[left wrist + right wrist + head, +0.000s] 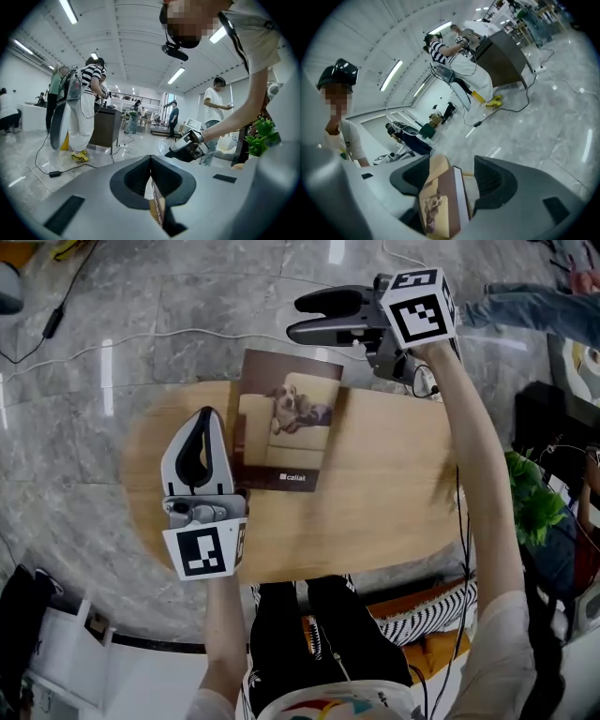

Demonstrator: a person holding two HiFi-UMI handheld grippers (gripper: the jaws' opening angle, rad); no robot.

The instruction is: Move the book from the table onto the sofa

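The book (pixel 291 418), with a dog on a sofa on its cover, lies on the oval wooden table (pixel 394 484), its far edge past the table's far rim. My left gripper (pixel 204 413) rests beside the book's left edge with its fingertips together. In the left gripper view a strip of the book (pixel 157 208) shows in the gap behind the closed tips (pixel 150 159); I cannot tell if it is clamped. My right gripper (pixel 302 317) hovers open beyond the book's far edge, pointing left. In the right gripper view the book (pixel 440 206) sits between the spread jaws (pixel 452 161), untouched.
Grey marble floor with cables (pixel 112 334) surrounds the table. A green plant (pixel 534 502) stands at the right. An orange seat with a striped cushion (pixel 422 620) lies near the person's legs. Another person's jeans (pixel 525 306) show at the top right, and several people stand across the room (pixel 86 108).
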